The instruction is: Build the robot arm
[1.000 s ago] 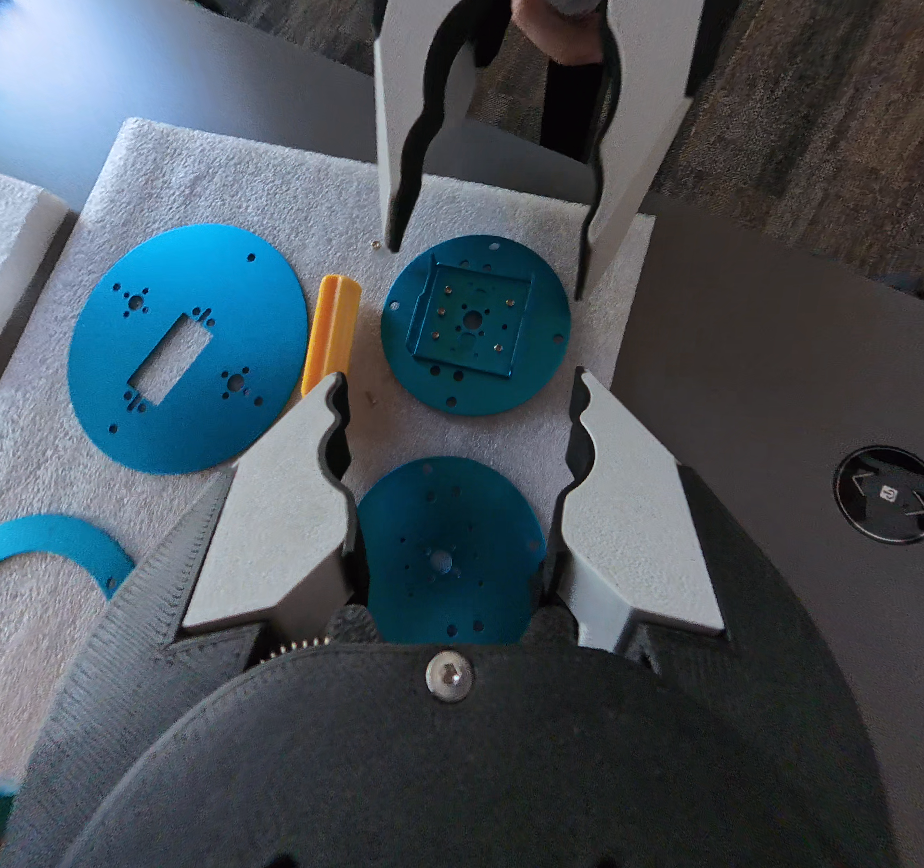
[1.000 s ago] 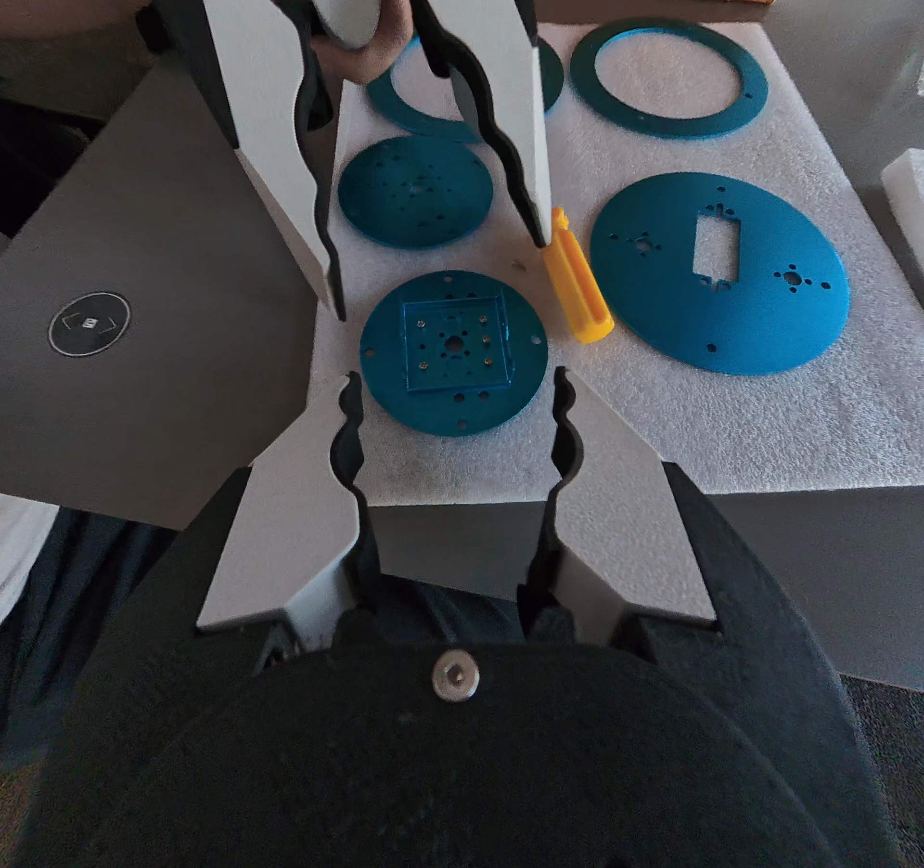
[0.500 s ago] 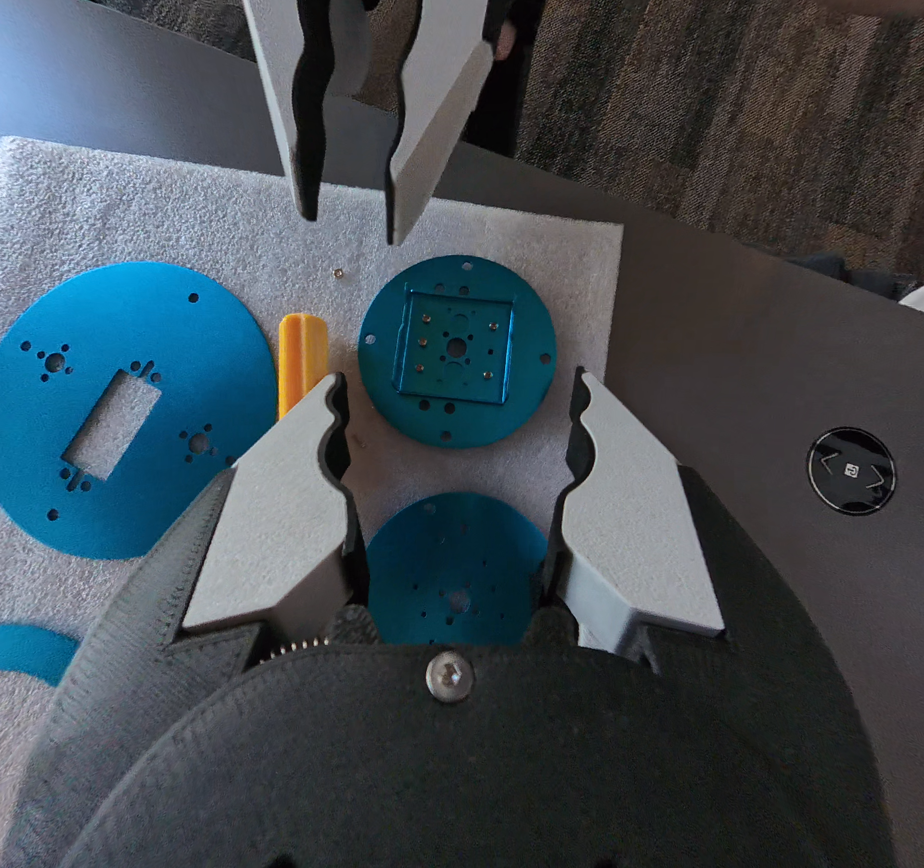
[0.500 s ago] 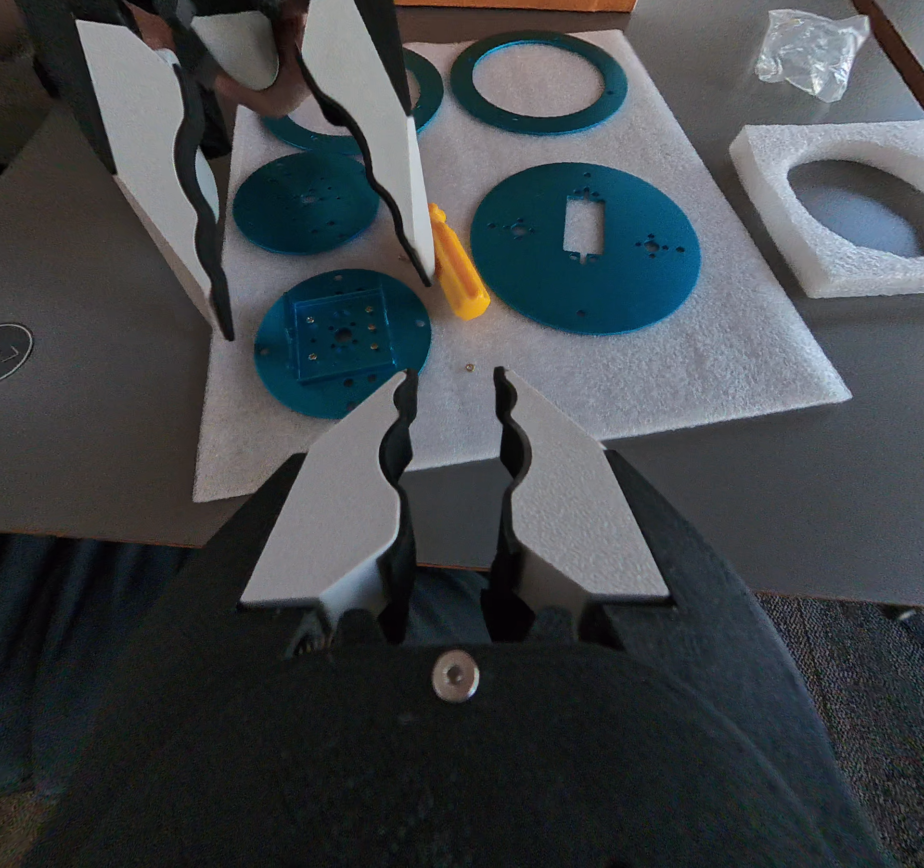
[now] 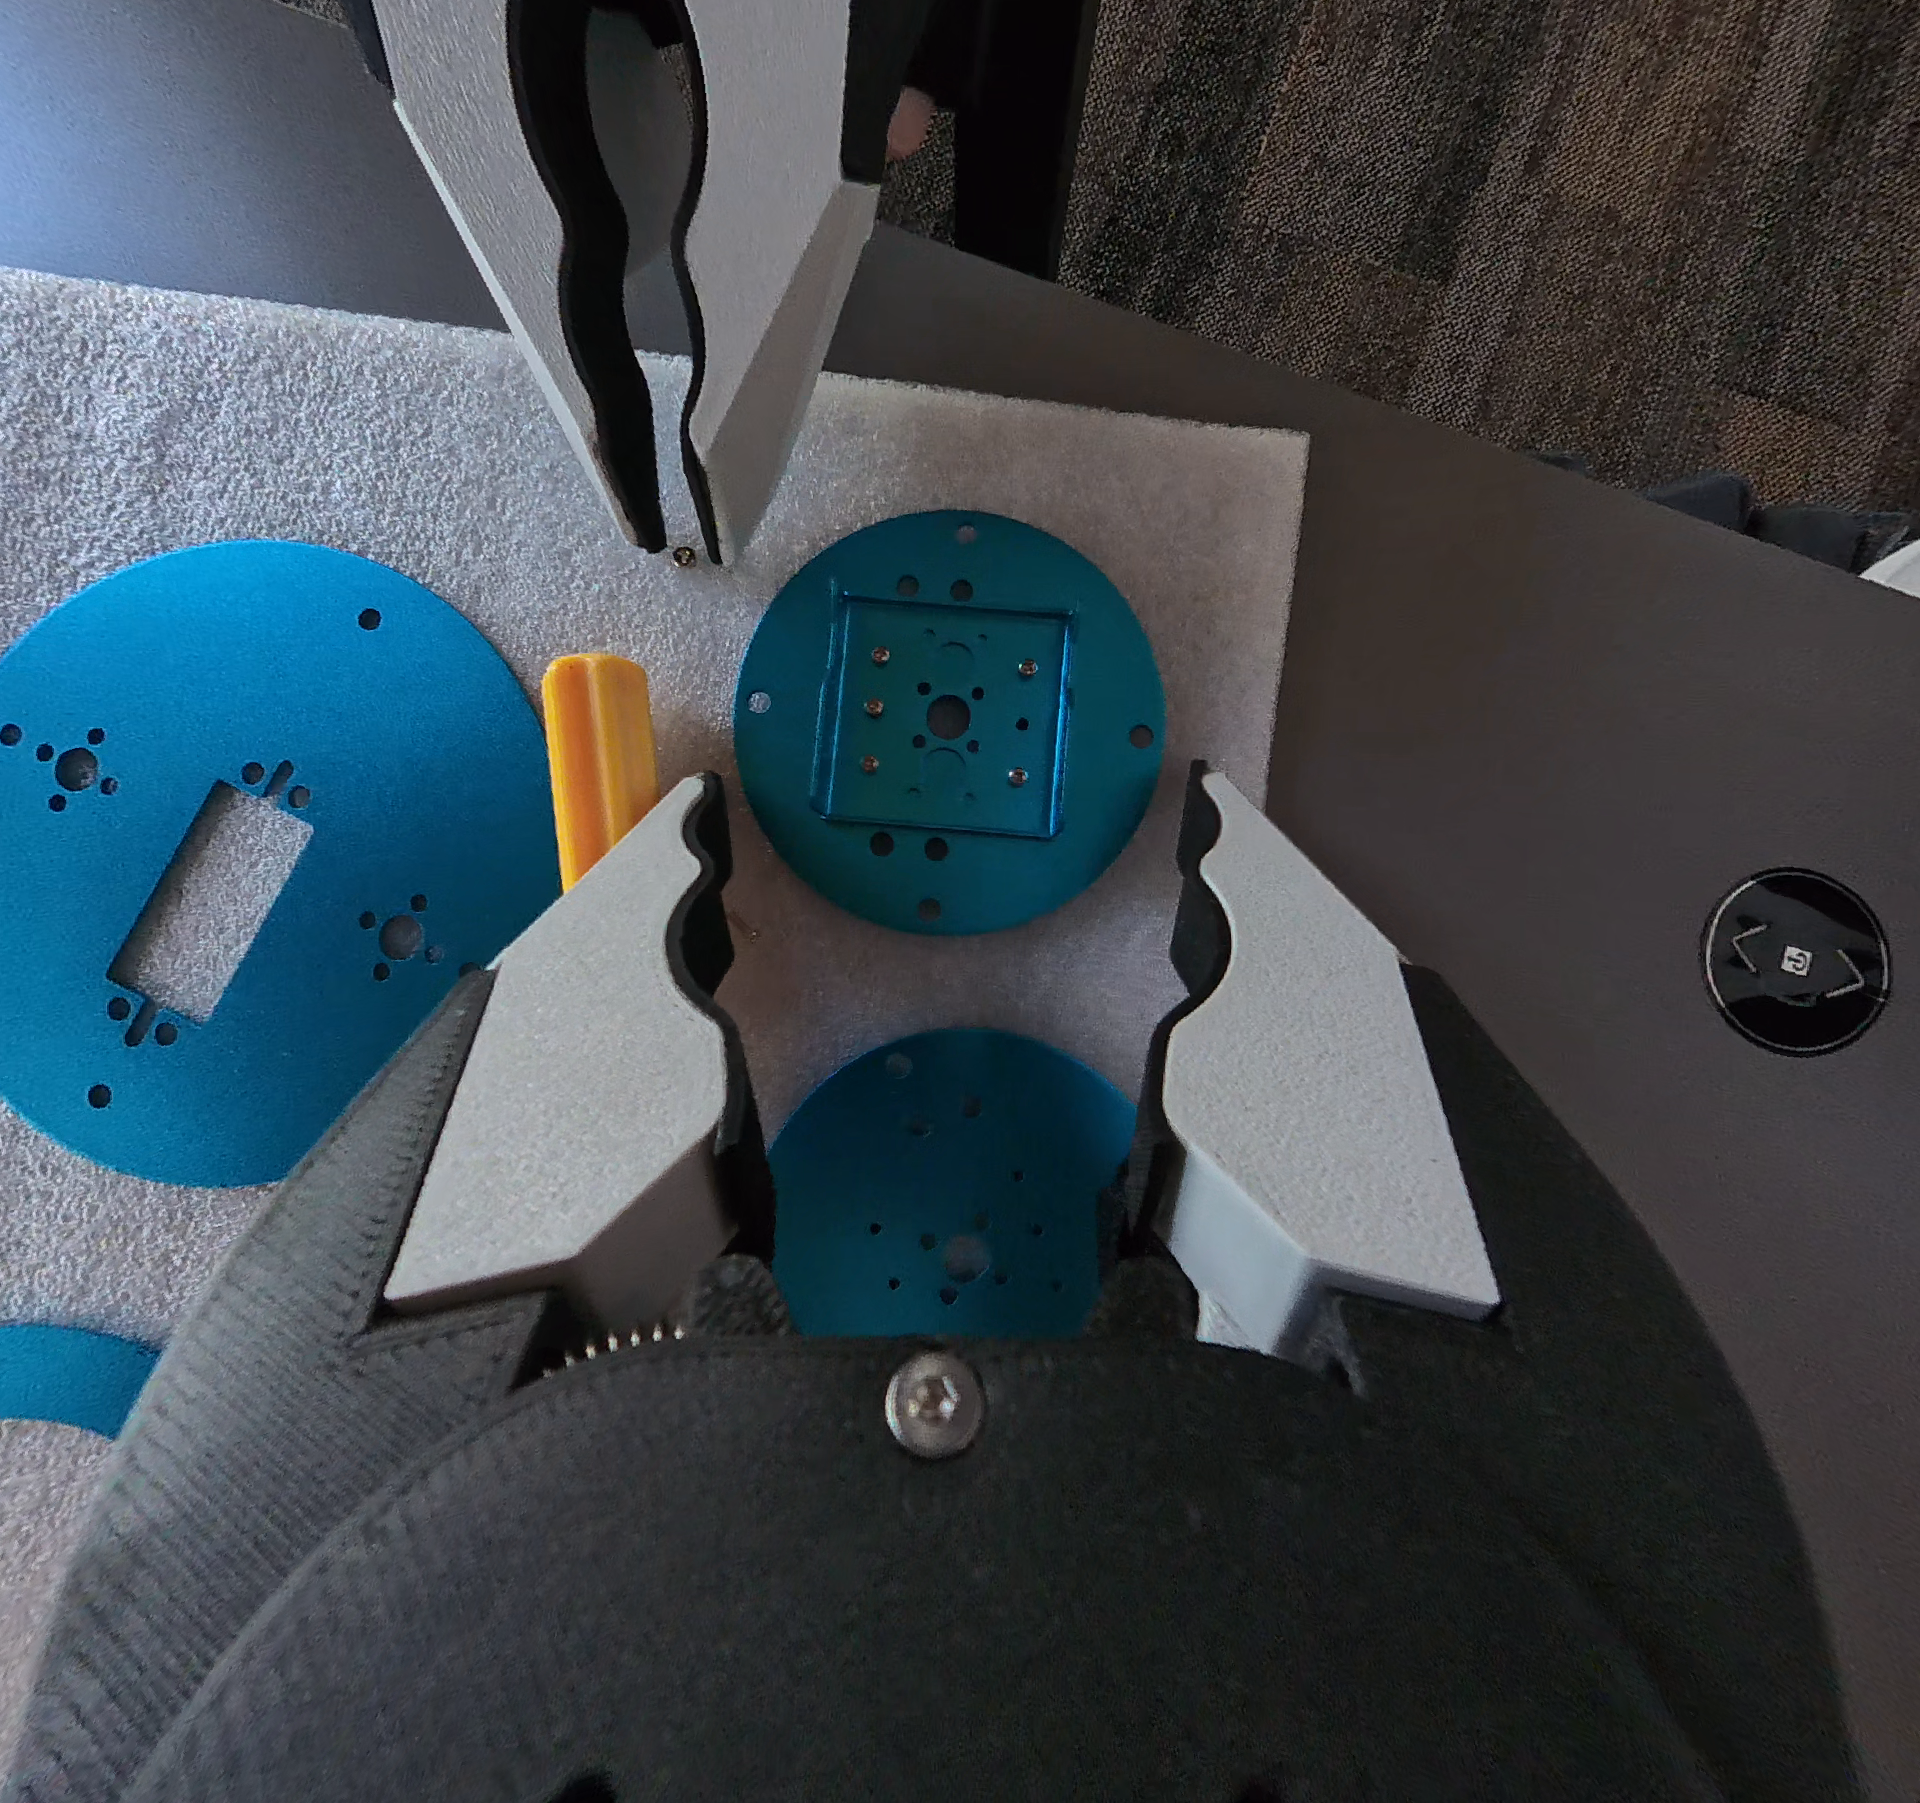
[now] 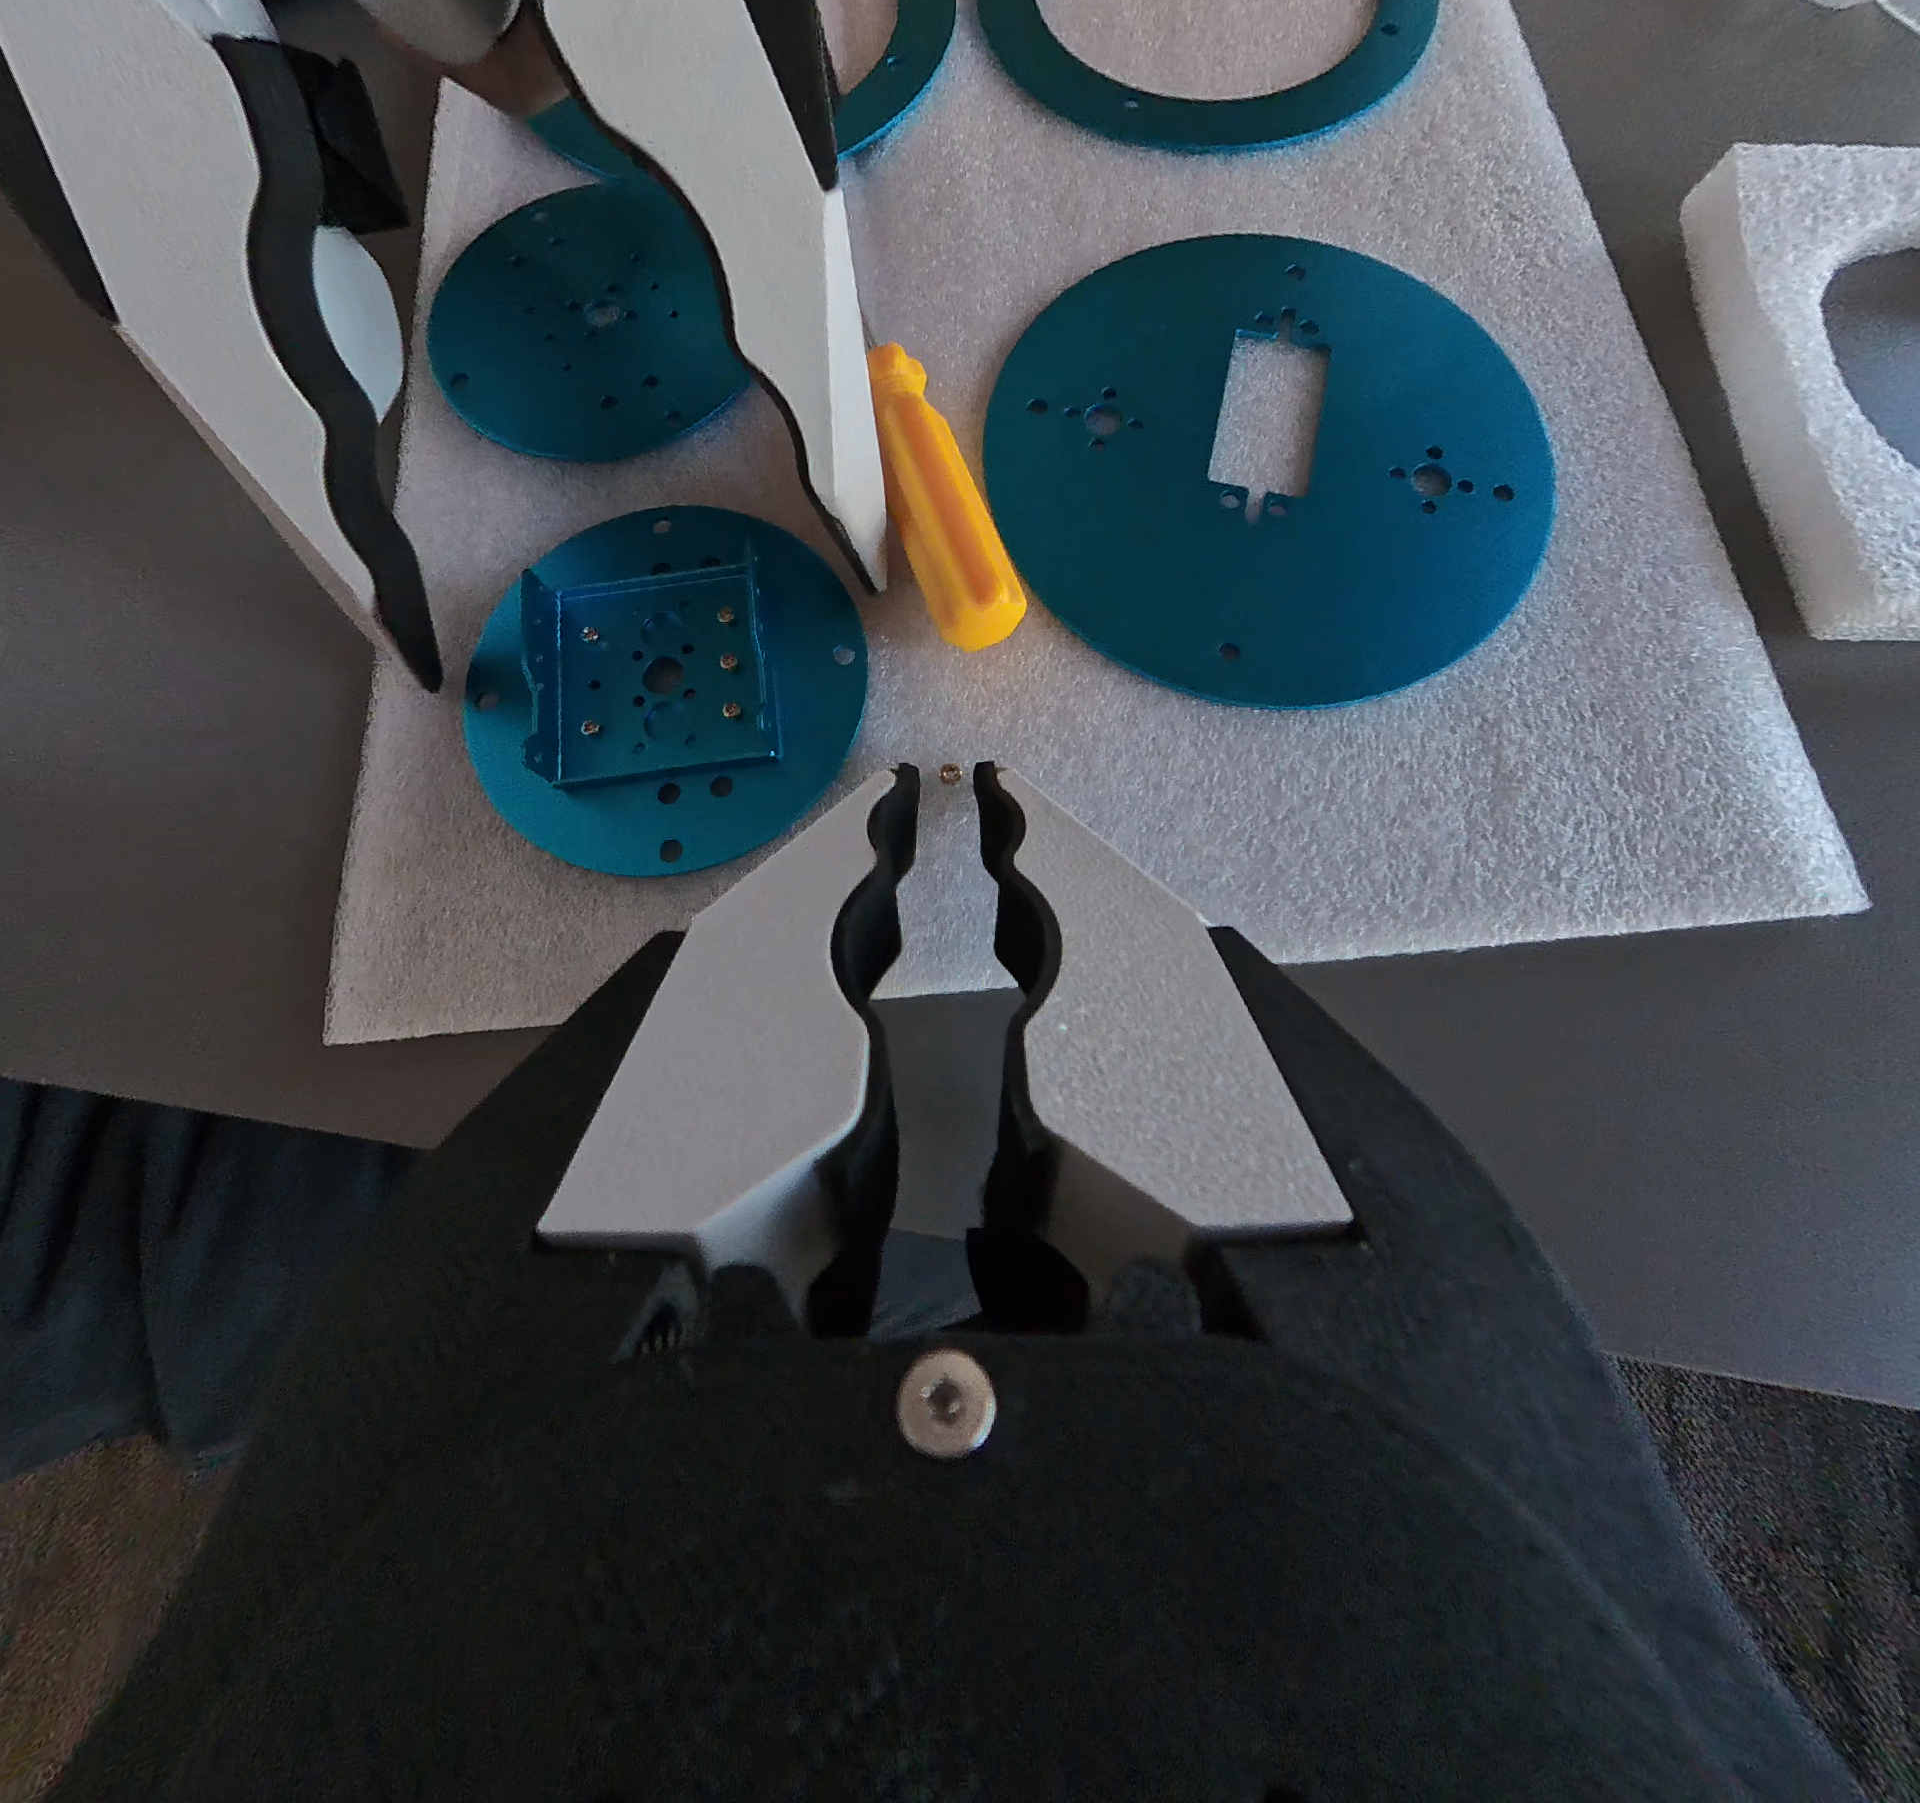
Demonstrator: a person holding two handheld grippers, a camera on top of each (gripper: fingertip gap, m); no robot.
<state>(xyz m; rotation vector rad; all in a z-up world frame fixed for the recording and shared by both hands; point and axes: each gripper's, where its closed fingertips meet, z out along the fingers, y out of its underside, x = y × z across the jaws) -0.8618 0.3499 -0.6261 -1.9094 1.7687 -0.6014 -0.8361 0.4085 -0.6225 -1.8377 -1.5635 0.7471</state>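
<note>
two grippers face each other over the white foam sheet [image 6: 1351, 818]. right gripper [image 6: 945, 772], fingers nearly pinched, brackets a tiny brass screw [image 6: 949, 772] at its tips without gripping yet. left gripper [image 5: 951, 792] gapes empty above the blue round bracketed plate [image 5: 945, 719].

Left gripper [image 5: 951, 792] fingers spread over blue disc [image 5: 945, 723]; right gripper [image 5: 686, 548] brackets tiny screw [image 5: 683, 556].
</note>
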